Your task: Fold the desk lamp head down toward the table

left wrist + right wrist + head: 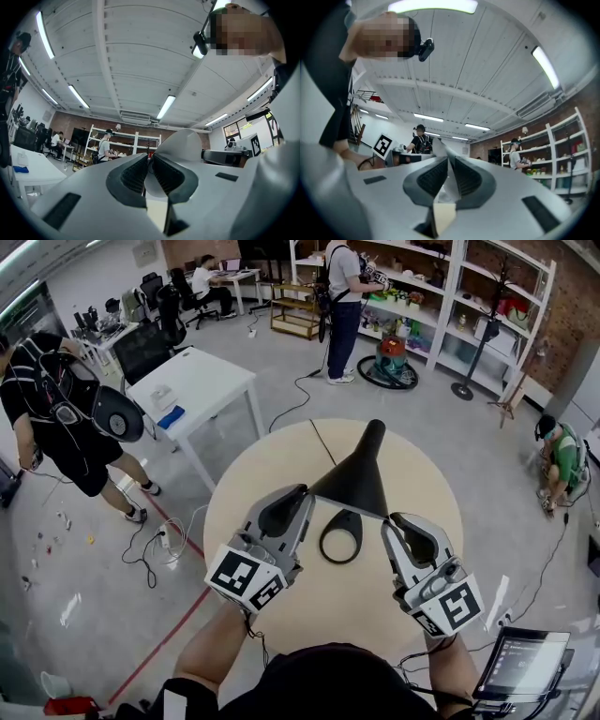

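Note:
A black desk lamp stands on the round beige table (281,465). Its cone-shaped head (356,479) points its wide mouth toward me, and its looped black base (340,536) lies under it. My left gripper (305,495) is shut on the left rim of the head. My right gripper (388,519) is shut on the right rim. In the left gripper view the pale inside of the shade (185,143) rises between the left gripper's (150,161) closed jaws. In the right gripper view a thin pale edge of the shade (446,190) is pinched in the right gripper (449,161).
A white rectangular table (197,381) stands to the far left, with a person in black (56,409) beside it and cables on the floor. A tablet (520,667) sits at the lower right. Shelves and other people are at the back.

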### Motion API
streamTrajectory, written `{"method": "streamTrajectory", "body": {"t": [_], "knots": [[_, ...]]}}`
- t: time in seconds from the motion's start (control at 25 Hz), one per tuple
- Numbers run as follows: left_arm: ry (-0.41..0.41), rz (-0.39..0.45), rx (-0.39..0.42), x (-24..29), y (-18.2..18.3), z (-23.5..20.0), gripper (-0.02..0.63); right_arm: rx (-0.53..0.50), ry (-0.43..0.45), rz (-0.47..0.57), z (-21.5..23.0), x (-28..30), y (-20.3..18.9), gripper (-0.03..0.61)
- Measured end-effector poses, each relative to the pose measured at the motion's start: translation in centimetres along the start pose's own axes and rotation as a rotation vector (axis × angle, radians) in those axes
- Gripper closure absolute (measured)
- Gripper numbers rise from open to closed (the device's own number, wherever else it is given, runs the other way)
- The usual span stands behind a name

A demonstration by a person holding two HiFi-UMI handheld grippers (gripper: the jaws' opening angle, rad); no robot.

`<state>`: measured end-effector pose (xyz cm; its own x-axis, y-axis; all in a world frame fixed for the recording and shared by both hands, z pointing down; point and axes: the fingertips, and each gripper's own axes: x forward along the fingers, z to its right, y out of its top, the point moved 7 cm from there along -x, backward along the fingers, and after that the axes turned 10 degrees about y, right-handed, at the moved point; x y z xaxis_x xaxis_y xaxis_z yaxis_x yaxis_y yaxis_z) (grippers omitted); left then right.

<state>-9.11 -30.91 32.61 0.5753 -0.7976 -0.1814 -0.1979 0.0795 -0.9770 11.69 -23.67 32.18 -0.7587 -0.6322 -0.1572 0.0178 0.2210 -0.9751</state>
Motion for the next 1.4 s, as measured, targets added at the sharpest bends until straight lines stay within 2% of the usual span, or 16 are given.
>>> {"method": "streamTrajectory", "body": {"t": [0.08, 0.24, 0.48, 0.88, 1.04, 1.2, 1.4], "knots": [[0.0, -0.001, -0.006, -0.1, -0.2, 0.0, 0.594, 0.013, 0.03, 0.048, 0.0, -0.8, 0.6, 0.546], [0.006, -0.004, -0.023, -0.2, -0.5, -0.1, 0.591, 0.096, 0.004, 0.141, 1.0, -2.1, 1.5, 0.546], [0.015, -0.03, -0.046, -0.7, -1.6, -0.1, 0.584, 0.146, 0.029, 0.17, 1.1, -1.6, 2.5, 0.546], [0.026, -0.065, -0.066, -1.4, -2.9, -0.4, 0.581, 0.169, 0.102, 0.076, -0.1, 0.1, 1.3, 0.548], [0.037, -0.078, -0.07, -1.7, -3.3, -0.5, 0.581, 0.173, 0.108, 0.024, -0.6, 0.4, 0.1, 0.548], [0.055, -0.102, -0.104, -2.7, -3.9, -1.1, 0.581, 0.201, 0.111, 0.021, -0.8, 0.6, -0.7, 0.548], [0.097, -0.048, -0.171, -4.5, -1.3, -2.6, 0.581, 0.21, 0.114, 0.035, -0.8, 0.3, -1.0, 0.548]]}}
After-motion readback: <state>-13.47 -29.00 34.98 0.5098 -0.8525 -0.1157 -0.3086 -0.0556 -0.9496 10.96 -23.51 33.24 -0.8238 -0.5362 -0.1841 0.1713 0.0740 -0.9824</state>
